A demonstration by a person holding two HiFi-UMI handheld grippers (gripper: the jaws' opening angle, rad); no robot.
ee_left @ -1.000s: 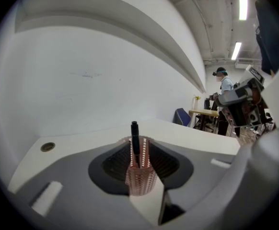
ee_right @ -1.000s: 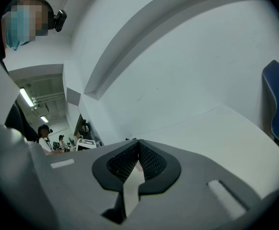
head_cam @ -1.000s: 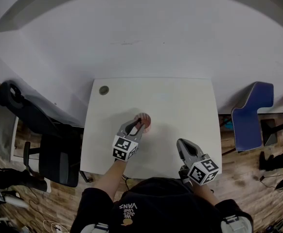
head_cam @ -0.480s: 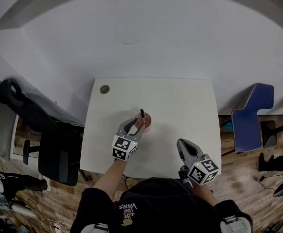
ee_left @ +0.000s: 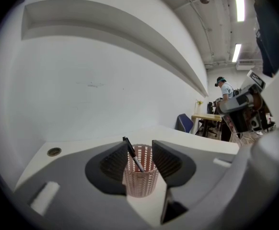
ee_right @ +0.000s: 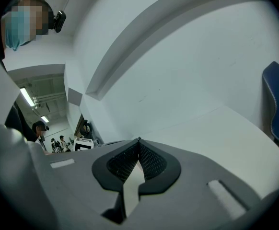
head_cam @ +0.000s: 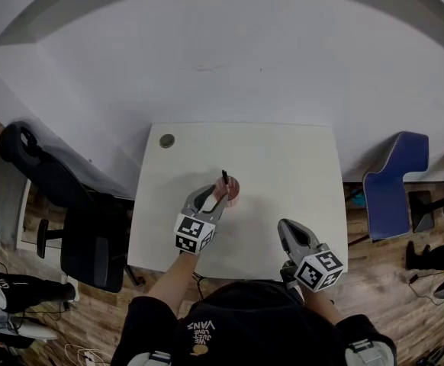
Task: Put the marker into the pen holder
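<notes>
The big white square table (head_cam: 283, 158) looks the same as a second ago, and so do the black office chair (head_cam: 69, 204) on one side and the blue chair (head_cam: 397, 174) on the other. The right gripper (head_cam: 287, 231) has not changed either. It waits near the front edge of the table, well apart from the work, with its two jaws pressed together and nothing between them. The change is at the left gripper (ee_left: 139, 147). Its jaws have just been opening, and now they stand wide apart. They squeeze nothing. The small pink pen holder with little holes in its wall (head_cam: 232, 191) stands upright on the table near the middle, and the open jaws sit one on each side of its top. The thin black marker (ee_left: 132, 157) is now inside that pen holder. Its bottom end is down in the cup, and its top end sticks out and leans toward the left jaw. I cannot tell if it touches that jaw. A second ago no marker showed sticking up out of the cup, and now it does. So I think the left gripper has let the marker go and the job looks about done. What is left, I think, is to pull the left gripper back slowly, so it does not bump the leaning marker or tip the light cup over.
</notes>
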